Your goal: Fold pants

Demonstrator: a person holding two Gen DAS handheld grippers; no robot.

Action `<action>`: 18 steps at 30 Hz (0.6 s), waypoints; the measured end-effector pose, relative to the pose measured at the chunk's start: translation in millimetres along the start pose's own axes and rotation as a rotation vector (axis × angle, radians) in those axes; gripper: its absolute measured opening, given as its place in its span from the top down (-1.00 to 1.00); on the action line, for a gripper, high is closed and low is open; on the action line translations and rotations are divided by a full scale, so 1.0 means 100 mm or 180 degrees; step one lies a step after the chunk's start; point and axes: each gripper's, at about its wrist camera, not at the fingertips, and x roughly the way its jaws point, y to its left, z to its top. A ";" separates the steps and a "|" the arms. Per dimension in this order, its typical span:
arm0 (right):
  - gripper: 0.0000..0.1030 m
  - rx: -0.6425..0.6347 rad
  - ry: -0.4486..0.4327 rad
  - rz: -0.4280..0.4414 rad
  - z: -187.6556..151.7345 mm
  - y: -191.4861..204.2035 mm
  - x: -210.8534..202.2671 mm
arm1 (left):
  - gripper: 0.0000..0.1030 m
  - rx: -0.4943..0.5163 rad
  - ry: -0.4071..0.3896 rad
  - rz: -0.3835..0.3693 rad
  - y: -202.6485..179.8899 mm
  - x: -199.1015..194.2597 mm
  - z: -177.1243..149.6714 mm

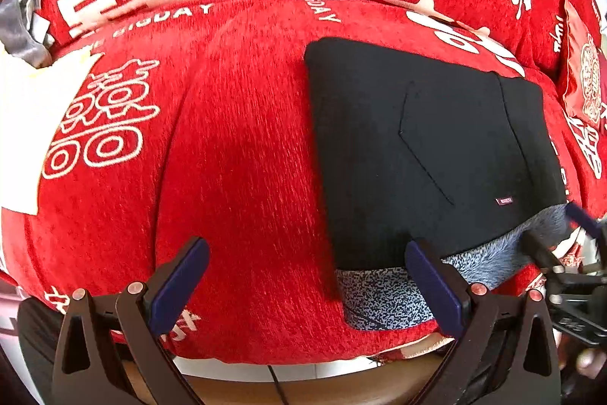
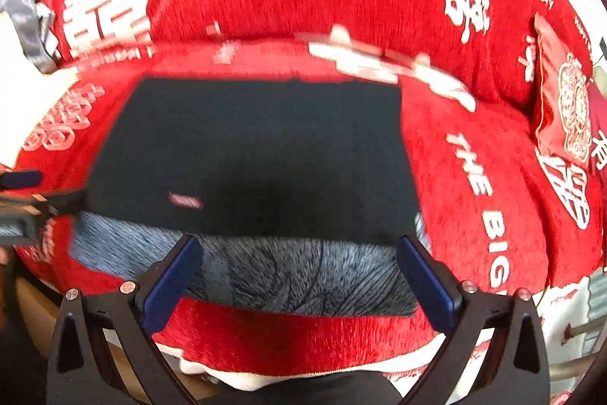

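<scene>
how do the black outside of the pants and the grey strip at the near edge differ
The black outer face is smooth, plain and dark; the grey lining strip is speckled and fuzzy. The black face covers most of the folded bundle and carries a small pink label; the grey lining strip is only a narrow band peeking out along the near edge. Both belong to the same folded pants, lying flat on the red sofa cover.

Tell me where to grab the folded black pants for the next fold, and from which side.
Judging by the pose: take the near edge of the black pants, where the grey fleece lining sticks out. Come in low from the sofa front; both open grippers, left and right, already face it.
</scene>
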 end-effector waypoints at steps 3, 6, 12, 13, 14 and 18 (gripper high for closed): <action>-1.00 -0.0092 -0.0027 -0.0094 -0.07 0.01 0.05 | -1.00 0.0035 -0.0006 0.0062 -0.02 0.04 -0.05; -1.00 -0.0133 -0.0014 -0.0119 -0.11 0.02 0.08 | -1.00 0.0035 0.0022 0.0068 -0.02 0.11 -0.10; -1.00 0.0011 0.0067 -0.0041 -0.11 -0.07 0.04 | -1.00 0.0033 0.0005 0.0066 -0.02 0.11 -0.10; -1.00 0.0042 0.0016 -0.0038 -0.08 -0.09 -0.02 | -1.00 0.0027 0.0005 0.0062 -0.01 0.11 -0.10; -1.00 0.0089 -0.0095 -0.0039 -0.05 -0.11 -0.12 | -1.00 0.0017 0.0008 0.0055 -0.01 0.12 -0.10; -1.00 0.0189 -0.0269 0.0072 0.18 -0.10 -0.23 | -1.00 -0.0003 0.0000 0.0046 0.01 0.12 -0.11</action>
